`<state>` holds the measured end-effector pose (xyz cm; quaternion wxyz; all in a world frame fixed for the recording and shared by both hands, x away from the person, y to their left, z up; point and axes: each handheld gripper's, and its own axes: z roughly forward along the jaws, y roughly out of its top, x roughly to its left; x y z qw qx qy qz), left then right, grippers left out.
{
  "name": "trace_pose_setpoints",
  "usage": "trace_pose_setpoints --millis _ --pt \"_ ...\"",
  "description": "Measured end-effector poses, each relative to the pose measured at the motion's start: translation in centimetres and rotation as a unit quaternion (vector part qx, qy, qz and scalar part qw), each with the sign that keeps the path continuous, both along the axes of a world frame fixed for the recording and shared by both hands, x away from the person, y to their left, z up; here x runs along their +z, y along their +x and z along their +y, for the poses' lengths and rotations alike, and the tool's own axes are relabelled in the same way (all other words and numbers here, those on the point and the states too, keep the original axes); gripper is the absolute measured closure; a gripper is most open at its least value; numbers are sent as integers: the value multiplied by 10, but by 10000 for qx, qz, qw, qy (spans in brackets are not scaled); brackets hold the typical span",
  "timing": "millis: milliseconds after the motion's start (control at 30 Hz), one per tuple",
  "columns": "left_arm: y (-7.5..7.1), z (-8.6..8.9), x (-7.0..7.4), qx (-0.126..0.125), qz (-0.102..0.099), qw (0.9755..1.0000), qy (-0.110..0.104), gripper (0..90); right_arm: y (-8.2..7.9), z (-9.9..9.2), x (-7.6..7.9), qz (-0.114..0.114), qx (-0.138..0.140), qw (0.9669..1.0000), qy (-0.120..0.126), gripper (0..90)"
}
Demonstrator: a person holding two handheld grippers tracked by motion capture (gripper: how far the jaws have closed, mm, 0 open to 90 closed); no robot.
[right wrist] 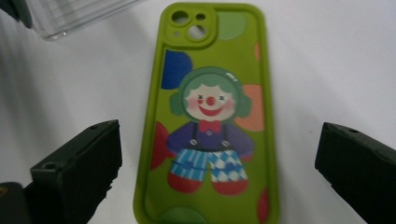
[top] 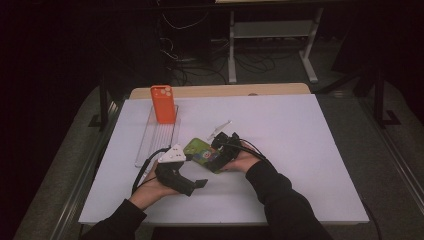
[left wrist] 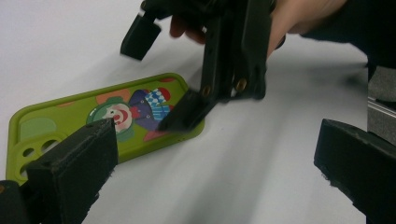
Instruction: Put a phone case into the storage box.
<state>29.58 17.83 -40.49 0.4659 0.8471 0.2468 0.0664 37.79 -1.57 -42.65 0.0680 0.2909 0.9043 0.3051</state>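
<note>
The right gripper [right wrist: 219, 163] is held released, its jaws spread wide to either side of the green clown phone case [right wrist: 212, 112], which lies flat on the white counter [right wrist: 327, 56] between and just ahead of them. The left gripper [left wrist: 219, 172] is likewise released, with the case ahead of its left jaw.
</note>
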Motion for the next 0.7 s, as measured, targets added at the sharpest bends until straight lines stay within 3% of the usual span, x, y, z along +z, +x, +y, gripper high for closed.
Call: trace_pose_setpoints --millis 100,233,467,700 --pt "-1 0 0 58 55 9999 -60 0 2 6 -8 -103 94 9997 -186 0" --pt "0 2 0 14 28 10000 54 0 2 10 -13 -63 25 9997 -228 40" --pt "0 1 -1 14 46 10000 62 0 0 13 -16 -80 75 9996 -275 135" --pt "1 1 -2 -4 34 10000 80 0 1 12 -16 -97 80 9994 -319 140"
